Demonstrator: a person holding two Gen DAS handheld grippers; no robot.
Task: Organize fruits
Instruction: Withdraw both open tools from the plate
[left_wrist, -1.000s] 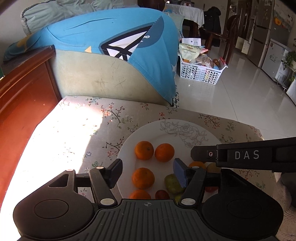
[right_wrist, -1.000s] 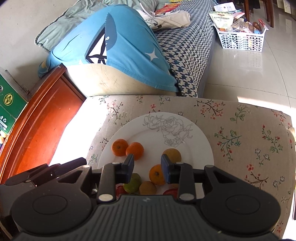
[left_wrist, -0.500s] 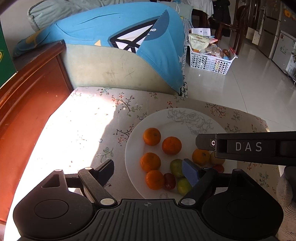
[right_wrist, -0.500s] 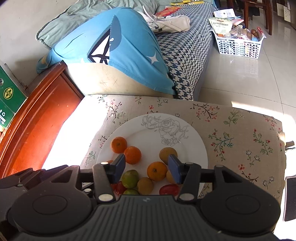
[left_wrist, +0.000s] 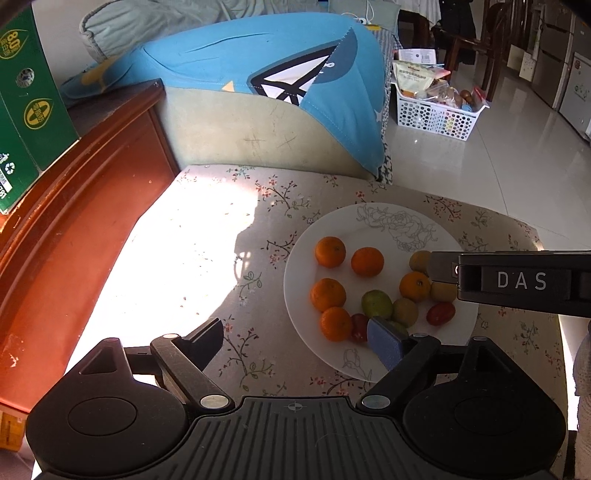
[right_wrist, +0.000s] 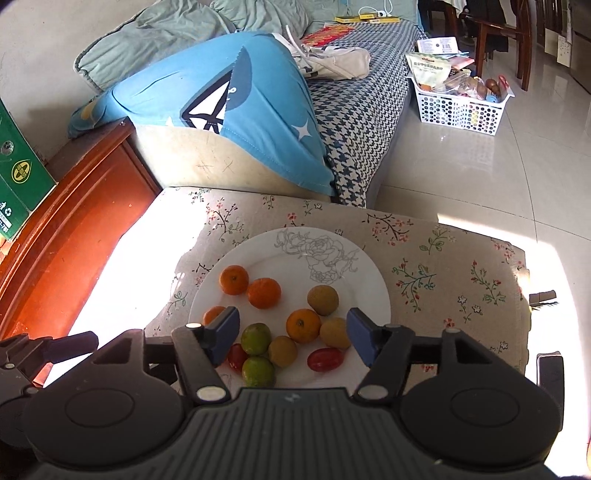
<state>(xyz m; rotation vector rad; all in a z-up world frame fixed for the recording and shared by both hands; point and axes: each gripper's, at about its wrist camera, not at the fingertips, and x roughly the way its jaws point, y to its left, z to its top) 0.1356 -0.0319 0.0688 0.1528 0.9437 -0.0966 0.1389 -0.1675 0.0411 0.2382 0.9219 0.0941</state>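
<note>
Both cameras sit just behind their own fingers, looking forward and steeply down at close range. The left gripper (left_wrist: 297, 341) views the plate (left_wrist: 458, 332) from its left side; the right gripper (right_wrist: 293, 332) faces the plate (right_wrist: 373, 284) squarely. They share plate, sofa (left_wrist: 258, 136) and basket (right_wrist: 461, 110).

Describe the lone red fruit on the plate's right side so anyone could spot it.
On the floral-cloth table sits a white plate. Near its lower right edge lies a cherry tomato, below the yellowish fruits. It is oblong, glossy red, and touches no other fruit.
</note>
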